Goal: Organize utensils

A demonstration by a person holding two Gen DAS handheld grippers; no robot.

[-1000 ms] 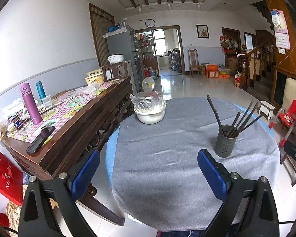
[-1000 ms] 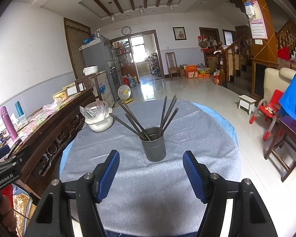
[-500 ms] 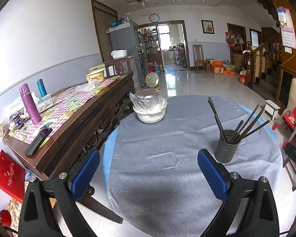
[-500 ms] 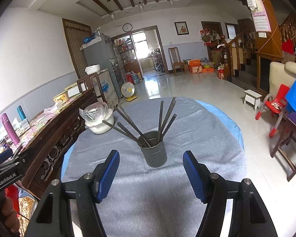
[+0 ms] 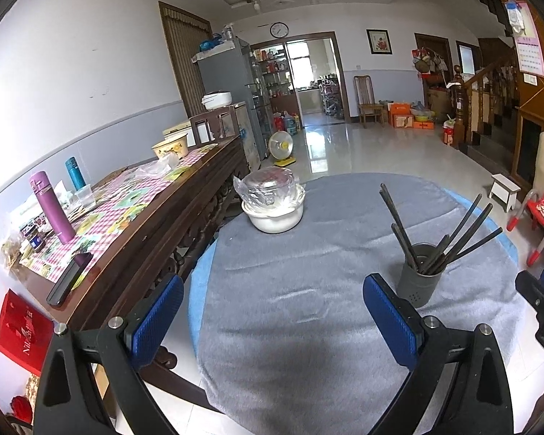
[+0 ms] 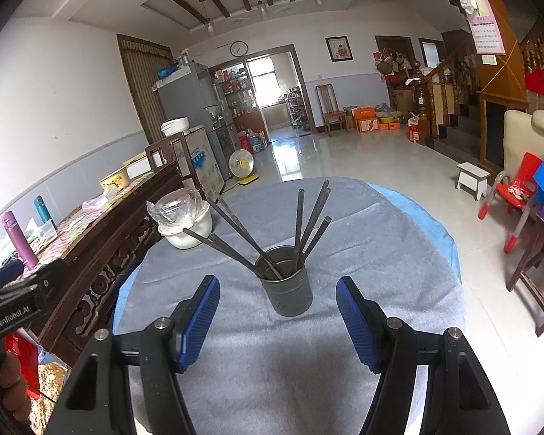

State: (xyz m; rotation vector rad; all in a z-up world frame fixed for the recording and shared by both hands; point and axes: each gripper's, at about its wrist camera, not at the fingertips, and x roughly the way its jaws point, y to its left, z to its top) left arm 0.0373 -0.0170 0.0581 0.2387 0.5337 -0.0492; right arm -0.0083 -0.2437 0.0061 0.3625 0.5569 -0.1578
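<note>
A dark grey utensil holder point(image 6: 288, 282) stands upright on the round table's grey cloth point(image 6: 344, 232), with several dark chopsticks point(image 6: 301, 224) fanning out of it. My right gripper point(image 6: 277, 317) is open and empty, just in front of the holder, one pad on each side. In the left wrist view the holder point(image 5: 419, 275) stands to the right of my left gripper point(image 5: 272, 317), which is open and empty above bare cloth point(image 5: 290, 290).
A white pot point(image 5: 273, 206) covered with clear plastic sits at the table's far left. A long wooden sideboard point(image 5: 145, 224) with bottles and a phone runs along the left. Red chairs point(image 6: 511, 195) and a stool stand to the right.
Both grippers have pulled back and risen slightly, so the holder and table sit a little lower in view. Both stay open and empty. The holder and chopsticks have not moved.
</note>
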